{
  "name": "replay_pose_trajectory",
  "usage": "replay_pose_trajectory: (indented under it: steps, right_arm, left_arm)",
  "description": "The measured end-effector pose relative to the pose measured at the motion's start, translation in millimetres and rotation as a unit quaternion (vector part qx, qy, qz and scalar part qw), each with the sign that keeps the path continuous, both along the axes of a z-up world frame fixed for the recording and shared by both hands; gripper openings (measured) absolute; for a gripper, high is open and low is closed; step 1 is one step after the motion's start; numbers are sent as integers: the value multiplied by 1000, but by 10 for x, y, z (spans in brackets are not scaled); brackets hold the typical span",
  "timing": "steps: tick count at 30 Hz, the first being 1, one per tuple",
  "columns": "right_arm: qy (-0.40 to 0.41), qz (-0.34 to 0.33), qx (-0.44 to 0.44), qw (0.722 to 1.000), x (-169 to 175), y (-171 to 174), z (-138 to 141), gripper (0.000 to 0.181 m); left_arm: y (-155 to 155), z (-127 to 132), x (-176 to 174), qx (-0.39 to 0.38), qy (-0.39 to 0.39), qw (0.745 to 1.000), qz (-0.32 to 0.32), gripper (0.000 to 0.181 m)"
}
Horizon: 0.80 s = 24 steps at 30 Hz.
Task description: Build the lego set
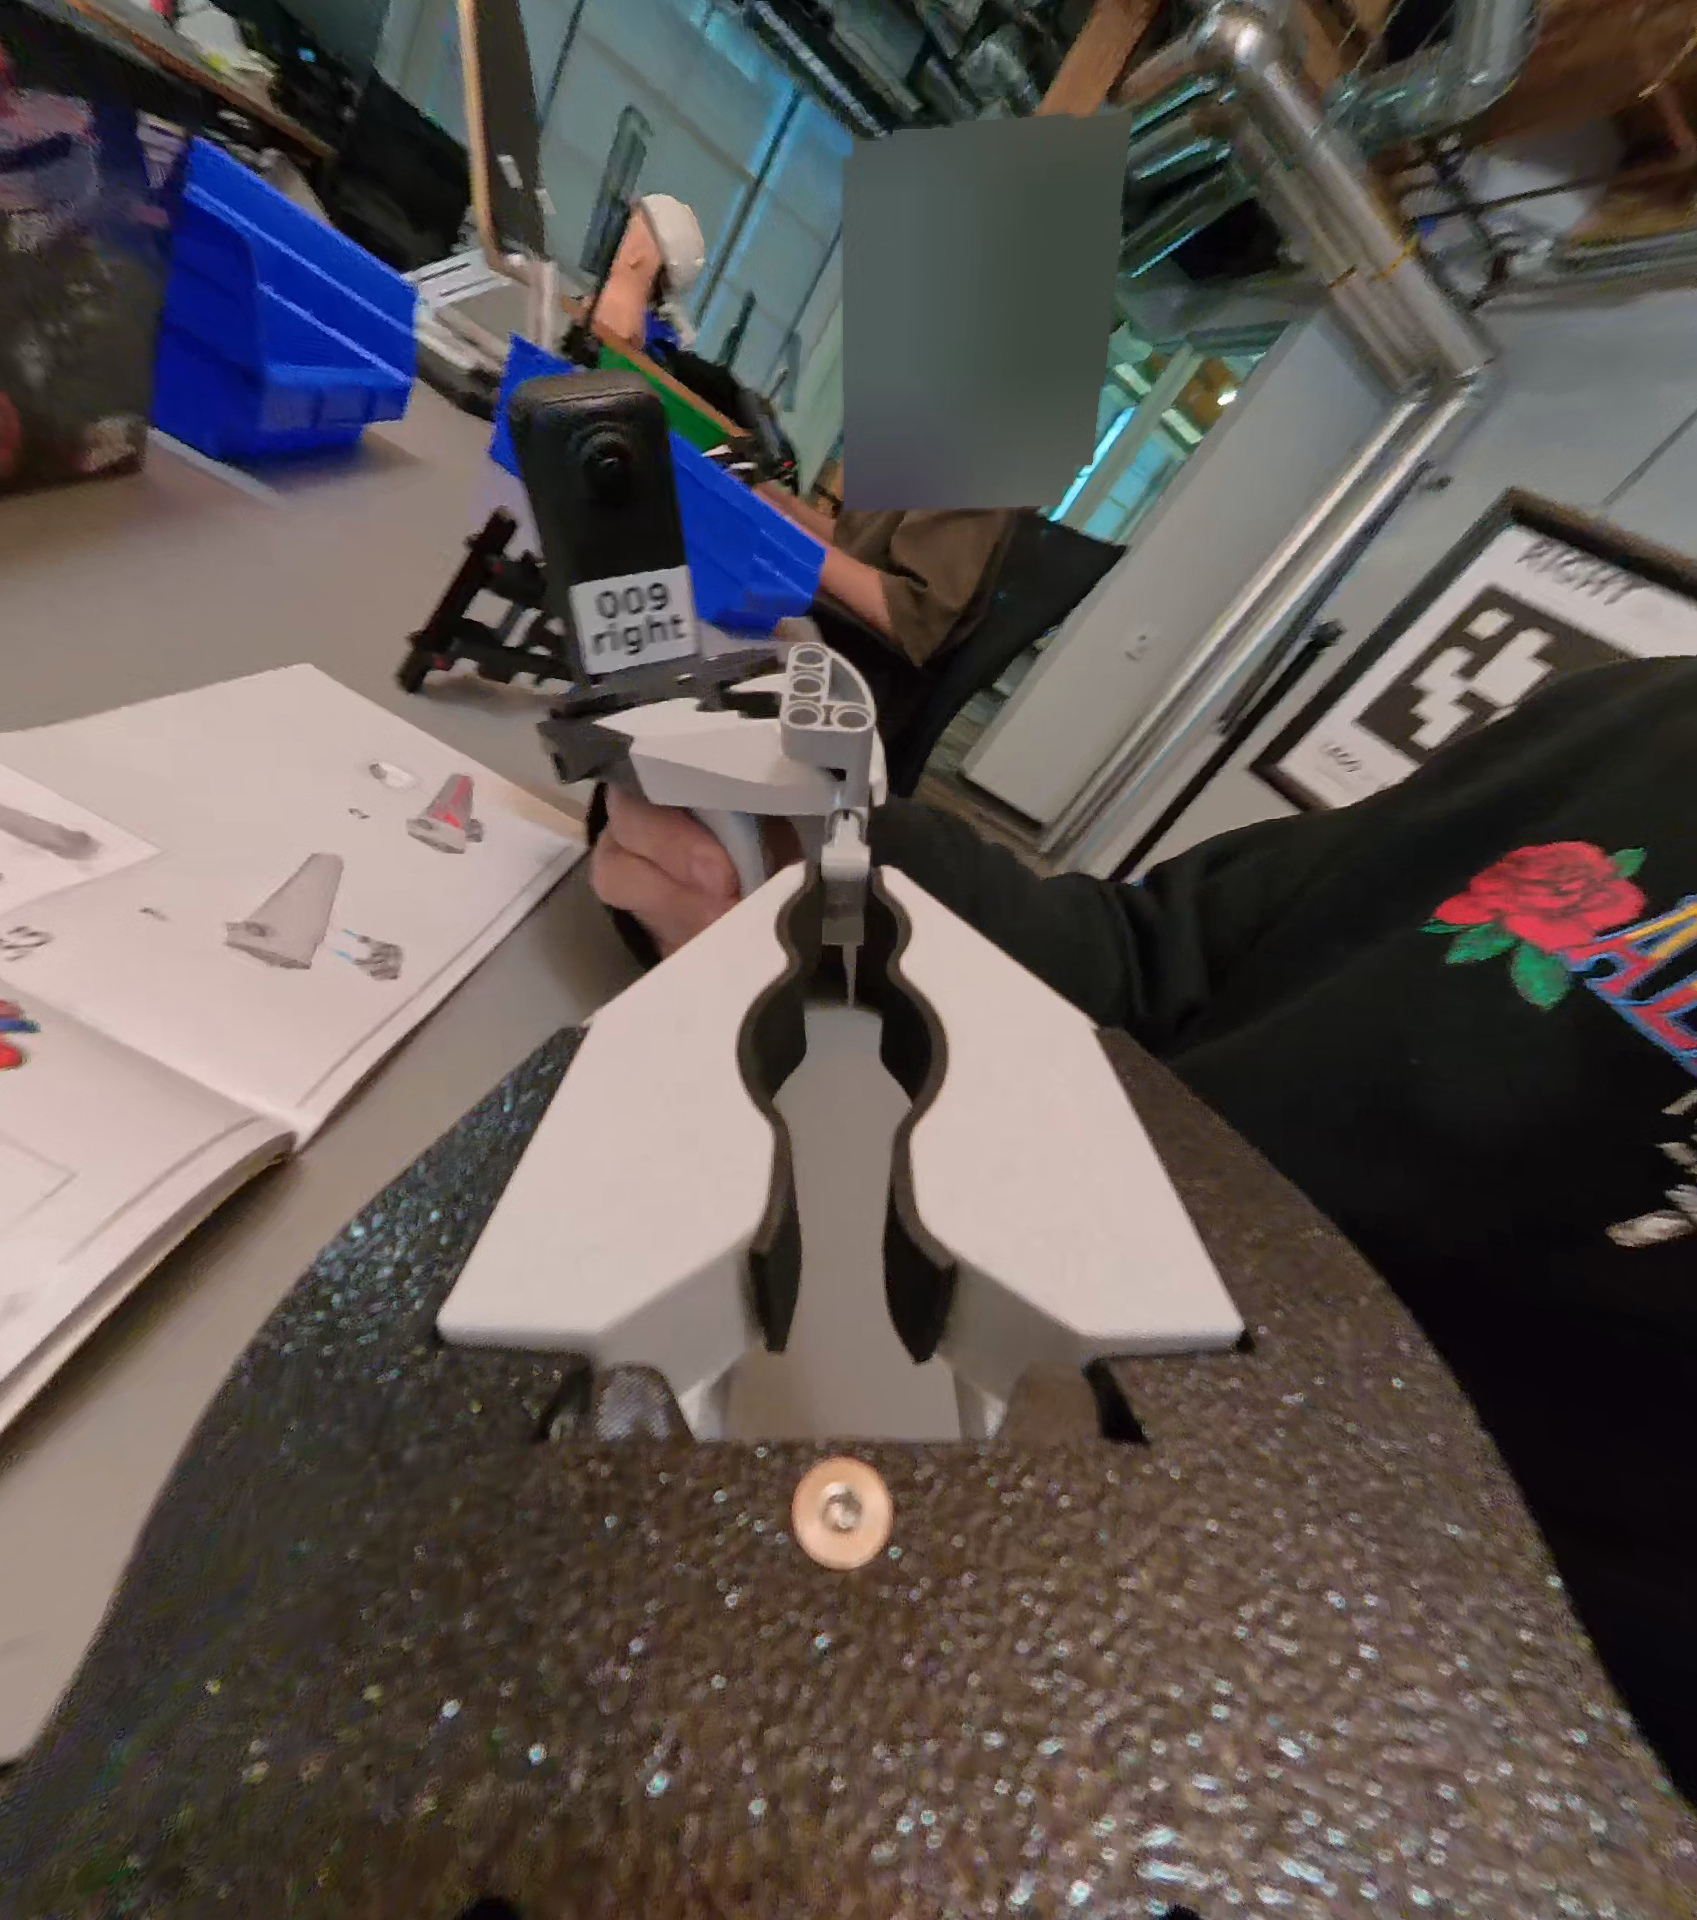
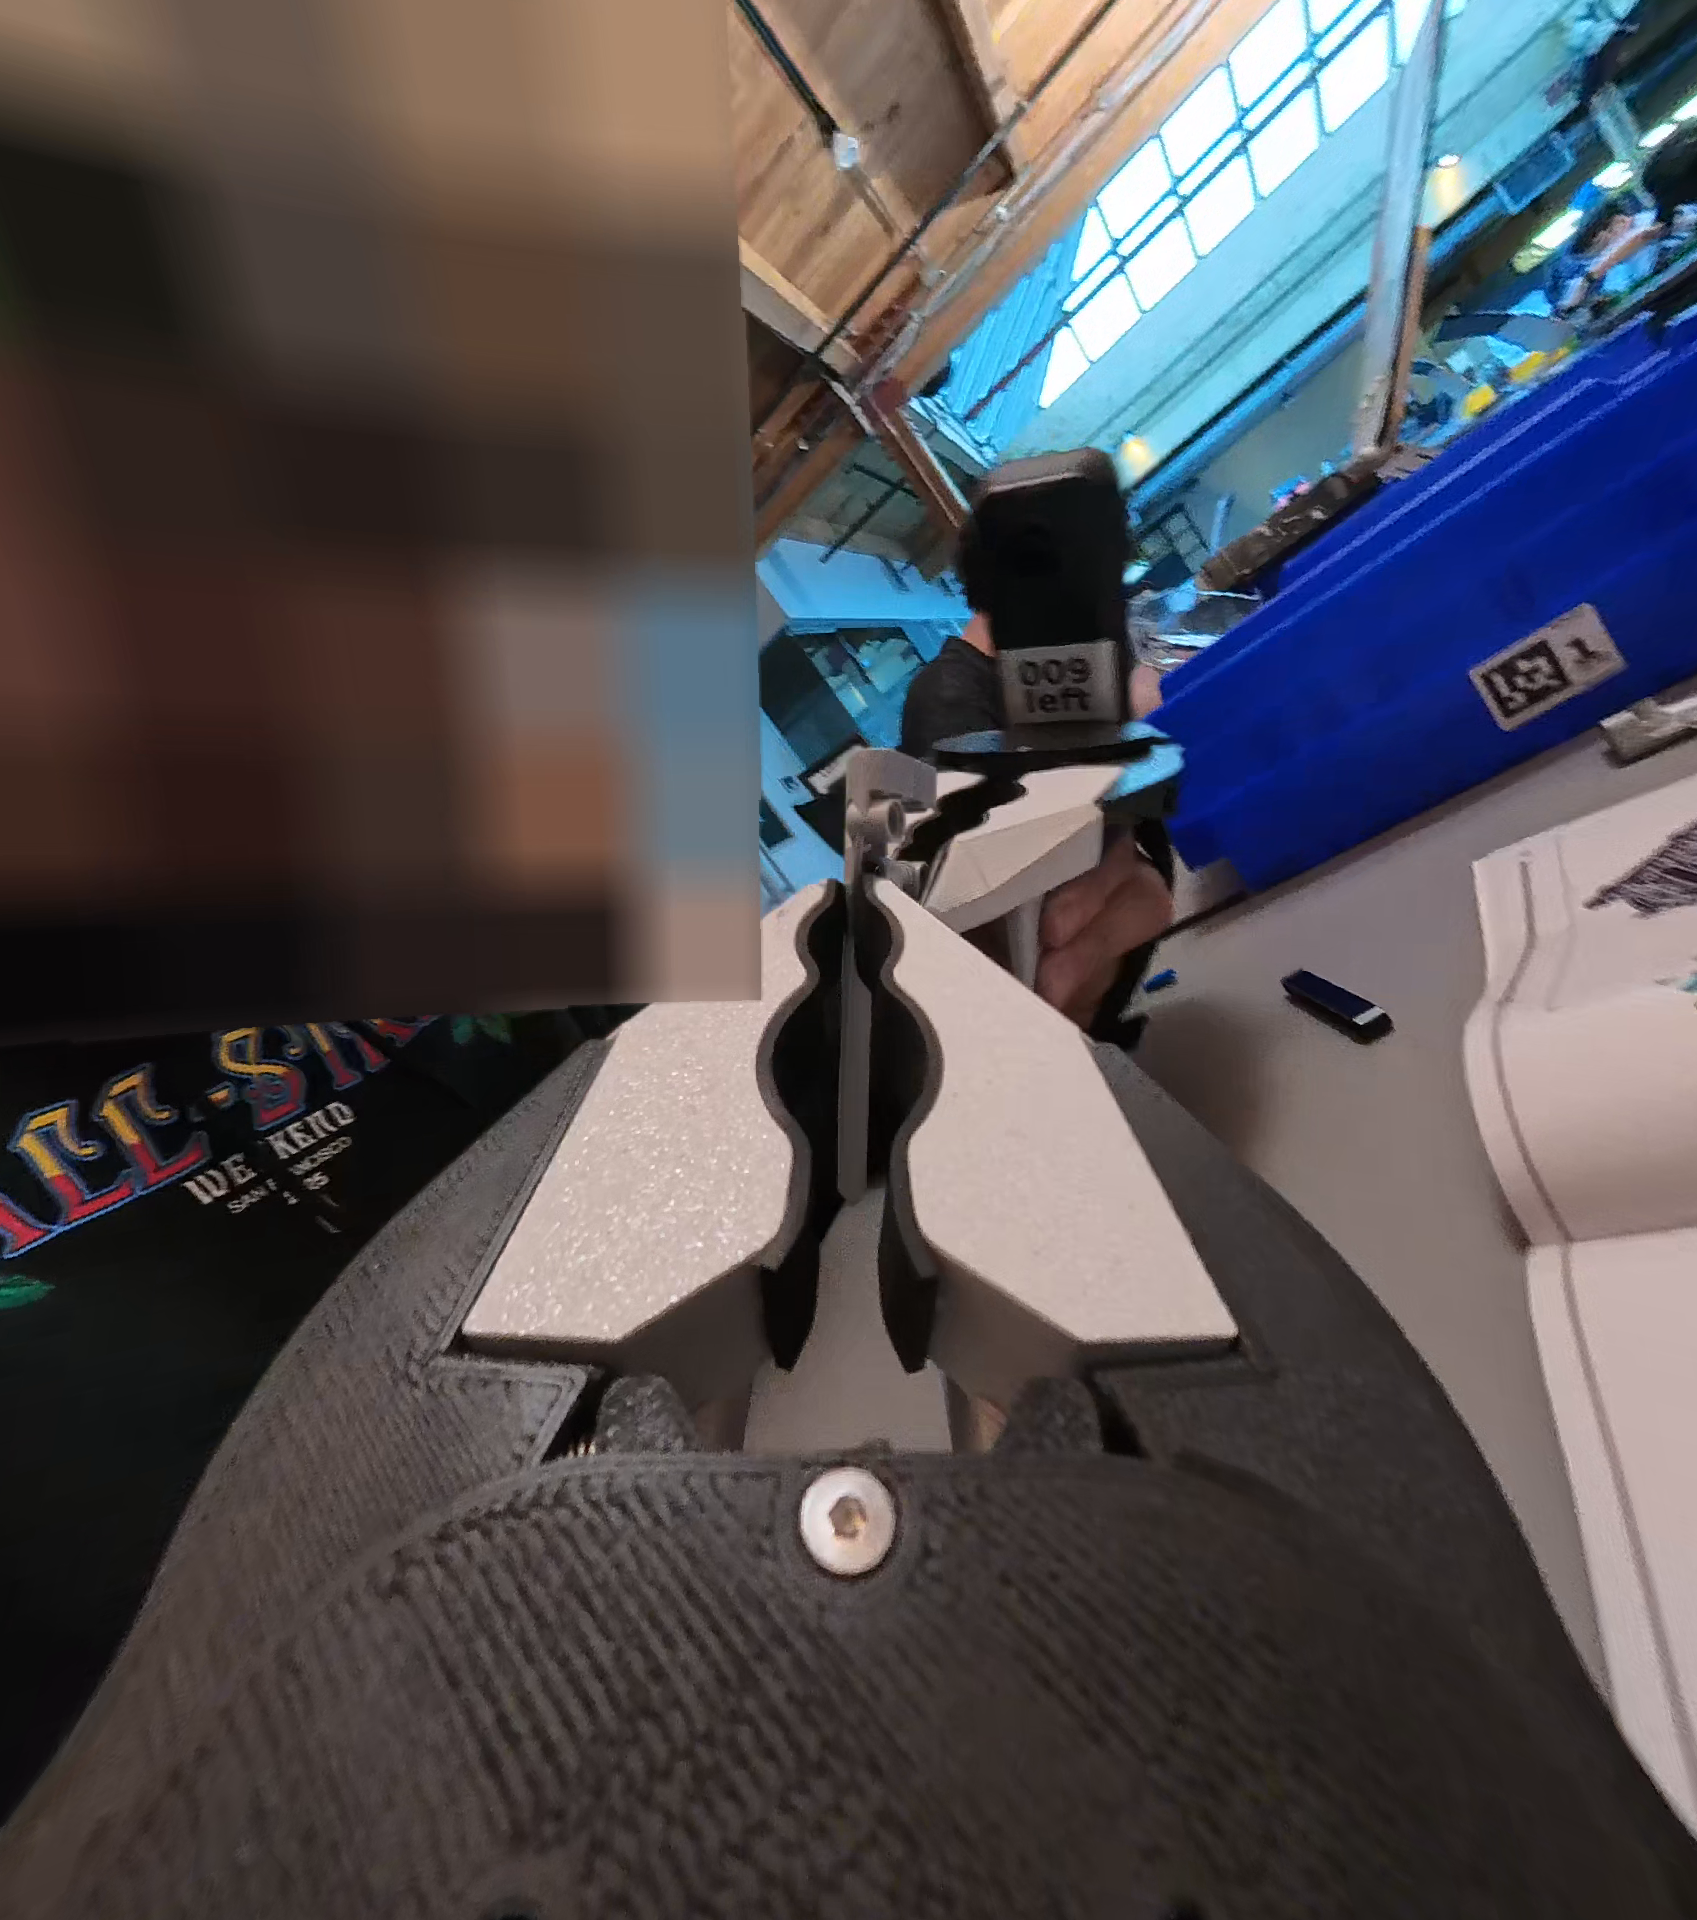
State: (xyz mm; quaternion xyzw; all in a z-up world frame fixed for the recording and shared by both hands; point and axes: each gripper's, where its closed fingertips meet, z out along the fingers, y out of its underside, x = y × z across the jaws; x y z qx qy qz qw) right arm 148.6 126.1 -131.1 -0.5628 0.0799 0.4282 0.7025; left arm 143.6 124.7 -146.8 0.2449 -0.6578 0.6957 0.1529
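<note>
1. Left wrist view looks over a smooth grey table (image 1: pixel 200 582) in a workshop, with silver ducts overhead and a framed black-and-white marker card (image 1: pixel 1509 665) against the wall.
2. An open instruction booklet (image 1: pixel 200 935) of matte white paper lies flat on the table; behind it stand two ribbed blue plastic bins (image 1: pixel 283 343) and a black lego frame (image 1: pixel 480 613).
3. The left gripper (image 1: pixel 842 904) has pale fingers with wavy black pads, nearly shut on a small grey lego piece (image 1: pixel 844 873) at the tips.
4. The right gripper (image 1: pixel 828 748) faces it, clamping a grey panel (image 1: pixel 823 696) with round holes — curved on one edge. In the right wrist view that panel (image 2: pixel 854 1039) runs edge-on between the right gripper (image 2: pixel 859 904) tips, and the pieces seem to meet, though blur hides the joint.
5. One dark blue brick (image 2: pixel 1337 1006) lies loose on the table beside the booklet.
</note>
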Motion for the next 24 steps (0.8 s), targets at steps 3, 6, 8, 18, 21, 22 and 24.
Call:
replay_pose_trajectory:
  steps: [3,6,8,18,21,22,24]
  right_arm:
    - [-19,-15,-21,999,16,23,-52,0]
    - [-15,-17,-16,1000,25,15,-33,0]
    - [-24,-21,-23,999,24,18,-49,0]
    - [-29,-34,-48,998,58,36,-83,0]
    - [-32,-25,-70,997,35,56,-162,0]
    - [-34,-18,-69,997,13,51,-163,0]
    - [-18,-23,-31,999,34,34,-51,0]
  left_arm:
    - [16,-62,36,53,-46,997,25,5]
    - [5,-49,50,56,-63,996,33,5]
    - [4,-65,54,61,-62,996,34,5]
    - [1,-124,99,82,-82,992,49,5]
    - [2,-207,70,94,-62,993,30,5]
    - [-10,-220,46,100,-66,993,22,5]
    - [-33,-126,60,73,-74,994,31,5]
